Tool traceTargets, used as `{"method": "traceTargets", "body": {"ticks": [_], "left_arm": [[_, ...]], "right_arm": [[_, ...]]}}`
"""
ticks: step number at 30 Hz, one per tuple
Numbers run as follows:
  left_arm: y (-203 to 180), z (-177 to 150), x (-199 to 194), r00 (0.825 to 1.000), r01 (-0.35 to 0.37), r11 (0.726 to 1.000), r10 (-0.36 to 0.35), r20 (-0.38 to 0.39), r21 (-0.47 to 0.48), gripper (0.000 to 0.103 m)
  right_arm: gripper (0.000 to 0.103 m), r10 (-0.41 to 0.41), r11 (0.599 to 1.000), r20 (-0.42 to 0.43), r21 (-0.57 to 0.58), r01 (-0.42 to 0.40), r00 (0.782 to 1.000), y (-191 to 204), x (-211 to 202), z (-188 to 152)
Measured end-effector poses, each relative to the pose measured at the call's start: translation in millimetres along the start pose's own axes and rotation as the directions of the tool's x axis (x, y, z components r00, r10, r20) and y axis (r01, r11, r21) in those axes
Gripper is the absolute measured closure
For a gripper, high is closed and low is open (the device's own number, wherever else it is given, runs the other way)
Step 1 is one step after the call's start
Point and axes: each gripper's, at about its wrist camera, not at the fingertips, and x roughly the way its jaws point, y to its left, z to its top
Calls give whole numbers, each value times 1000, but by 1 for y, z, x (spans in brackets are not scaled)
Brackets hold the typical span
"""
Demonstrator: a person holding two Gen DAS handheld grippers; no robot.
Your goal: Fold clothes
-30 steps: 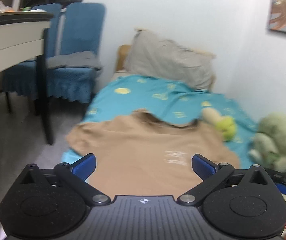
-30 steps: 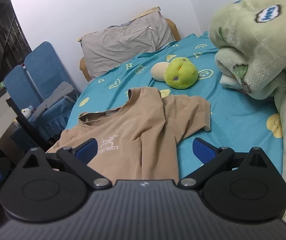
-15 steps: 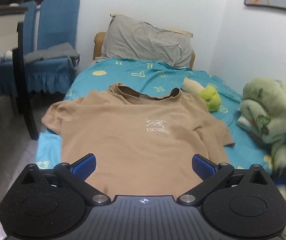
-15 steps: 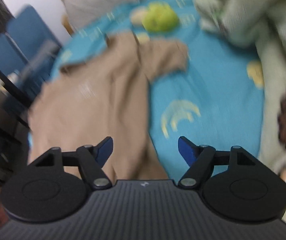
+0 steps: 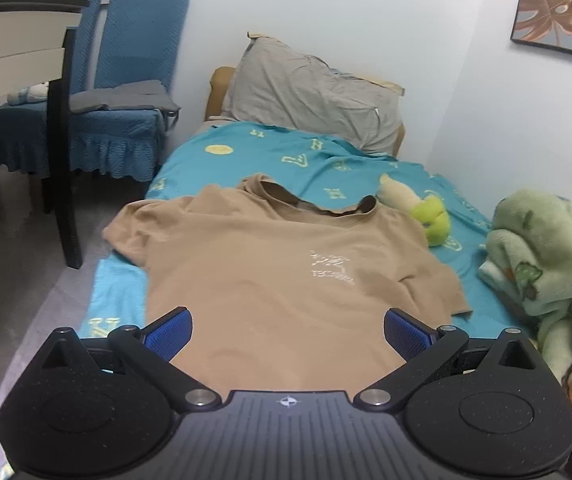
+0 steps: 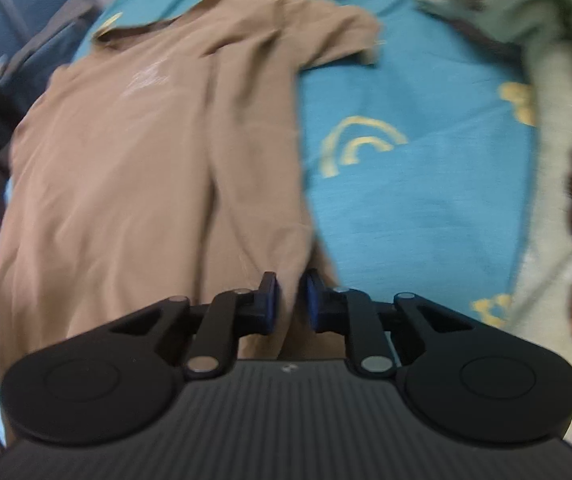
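Observation:
A tan t-shirt [image 5: 265, 264] with a small white chest logo lies face up on the teal bed sheet [image 5: 306, 160], collar toward the pillow. My left gripper [image 5: 288, 330] hovers open over the shirt's lower hem, its blue pads wide apart with nothing gripped. In the right wrist view, the t-shirt [image 6: 125, 180] has its right side creased lengthwise. My right gripper [image 6: 290, 304] points steeply down at the shirt's lower right edge. Its jaws are closing, and a narrow strip of tan fabric shows in the small gap between the pads.
A green plush toy [image 5: 430, 220] lies by the shirt's right shoulder. A bundled green blanket [image 5: 546, 260] fills the bed's right side. The grey pillow [image 5: 310, 92] leans at the head. Blue chairs [image 5: 125, 80] and a dark table leg [image 5: 63, 140] stand left of the bed.
The shirt has settled flat and spread on the bed. My right gripper tipped down toward the shirt's lower right edge and its jaws went from wide apart to a narrow gap. The left gripper sank slightly.

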Motion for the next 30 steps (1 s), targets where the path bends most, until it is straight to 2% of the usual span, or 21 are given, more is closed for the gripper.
{"method": "traceTargets", "body": {"ticks": [3, 5, 7, 8, 9, 11, 14, 16, 17, 18, 19, 21, 24, 25, 30], "left_arm": [[4, -1, -6, 1000, -13, 1000, 13, -5, -12, 0], [5, 0, -9, 1000, -14, 1000, 14, -4, -26, 0], [5, -1, -11, 1000, -17, 999, 17, -1, -32, 0], [3, -1, -11, 1000, -19, 999, 19, 0, -30, 0], [1, -2, -10, 1000, -21, 999, 21, 1, -26, 0], [-3, -3, -8, 1000, -23, 1000, 23, 2, -19, 0], [-7, -4, -3, 1000, -23, 999, 23, 4, -25, 0], [-7, -4, 2, 1000, -21, 999, 21, 4, -42, 0], [-6, -3, 6, 1000, -21, 998, 22, 4, -51, 0], [-5, -3, 9, 1000, -24, 998, 24, 3, -61, 0], [-4, -3, 13, 1000, -28, 997, 28, 2, -71, 0], [-1, -4, 21, 1000, -31, 995, 30, -7, -96, 0], [5, -4, 36, 1000, -16, 989, 12, -29, -150, 0], [6, -4, 40, 1000, -8, 986, 3, -31, -164, 0], [6, -4, 59, 999, 26, 981, -32, -26, -193, 0]], "right_arm": [[81, 6, 994, 49, 113, -11, 999, -18, -12, -1], [79, 55, 976, 116, 203, -78, 992, -30, -23, 0], [70, 98, 946, 187, 287, -150, 977, -43, -33, 2], [55, 123, 926, 221, 325, -192, 967, -48, -34, 7], [33, 146, 903, 246, 363, -230, 958, -51, -30, 13], [14, 186, 848, 298, 432, -306, 936, -57, -22, 26], [15, 263, 756, 371, 494, -430, 890, -61, 6, 55], [16, 320, 673, 413, 534, -511, 853, -61, 31, 71], [16, 331, 643, 420, 555, -528, 845, -62, 46, 79], [15, 328, 630, 421, 570, -528, 846, -62, 61, 87], [15, 322, 619, 423, 583, -526, 847, -63, 76, 94], [15, 290, 624, 441, 586, -517, 849, -67, 103, 107], [17, 249, 631, 506, 562, -535, 826, -75, 131, 119], [17, 228, 649, 522, 547, -528, 822, -75, 135, 123], [17, 224, 687, 597, 464, -559, 771, -78, 162, 150]]}}
